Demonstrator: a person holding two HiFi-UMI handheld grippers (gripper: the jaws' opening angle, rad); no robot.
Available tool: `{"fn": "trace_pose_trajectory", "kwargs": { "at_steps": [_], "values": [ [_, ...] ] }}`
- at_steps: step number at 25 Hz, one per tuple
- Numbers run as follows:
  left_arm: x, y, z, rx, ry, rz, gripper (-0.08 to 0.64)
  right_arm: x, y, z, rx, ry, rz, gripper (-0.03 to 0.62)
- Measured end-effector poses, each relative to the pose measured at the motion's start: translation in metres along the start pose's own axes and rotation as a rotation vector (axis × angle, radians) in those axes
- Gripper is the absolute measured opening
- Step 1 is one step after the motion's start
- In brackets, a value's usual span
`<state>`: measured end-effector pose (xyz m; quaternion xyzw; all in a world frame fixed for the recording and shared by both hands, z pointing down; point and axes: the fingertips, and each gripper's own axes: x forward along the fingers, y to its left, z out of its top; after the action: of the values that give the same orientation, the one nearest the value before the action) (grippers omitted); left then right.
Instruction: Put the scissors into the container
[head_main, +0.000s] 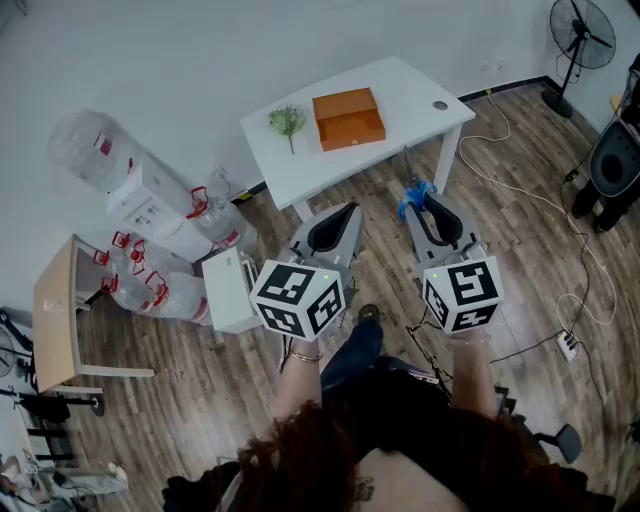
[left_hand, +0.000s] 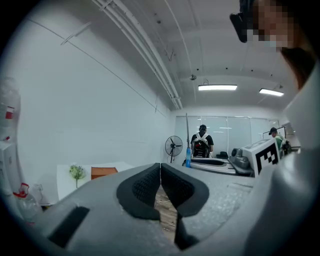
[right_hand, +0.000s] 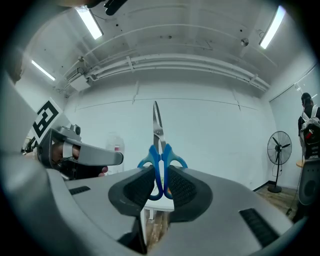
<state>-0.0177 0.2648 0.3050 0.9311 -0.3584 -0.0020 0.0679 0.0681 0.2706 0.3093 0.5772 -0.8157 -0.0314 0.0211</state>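
Note:
Blue-handled scissors (right_hand: 159, 150) stand blades-up between the pads of my right gripper (right_hand: 160, 172), which is shut on their handles. In the head view that gripper (head_main: 425, 200) hovers over the floor just before the white table (head_main: 400, 85), the scissors (head_main: 413, 192) showing at its tip. An orange open container (head_main: 348, 118) sits on the table's middle beside a small green plant (head_main: 288, 122). My left gripper (head_main: 345, 210) is held level to the left of the right one, its jaws (left_hand: 160, 167) shut with nothing in them. The container (left_hand: 104, 172) shows far left in the left gripper view.
Large water bottles (head_main: 150, 200) lie by the wall at left, with a small white cabinet (head_main: 228, 290) and a wooden side table (head_main: 55, 310). Cables (head_main: 540, 200) run over the floor at right, near a standing fan (head_main: 580, 35). A person (left_hand: 201, 142) stands far off.

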Motion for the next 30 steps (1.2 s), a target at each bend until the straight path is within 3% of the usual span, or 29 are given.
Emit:
{"fn": "trace_pose_trajectory", "kwargs": {
  "at_steps": [16,30],
  "values": [
    [0.085,0.083,0.013,0.003,0.008,-0.043,0.019,0.106,-0.034,-0.020,0.013,0.075,-0.003,0.080],
    [0.142,0.164,0.032,0.017,0.004,-0.069,0.018,0.201,-0.063,-0.018,-0.023,0.076,-0.089,0.080]
  ]
}}
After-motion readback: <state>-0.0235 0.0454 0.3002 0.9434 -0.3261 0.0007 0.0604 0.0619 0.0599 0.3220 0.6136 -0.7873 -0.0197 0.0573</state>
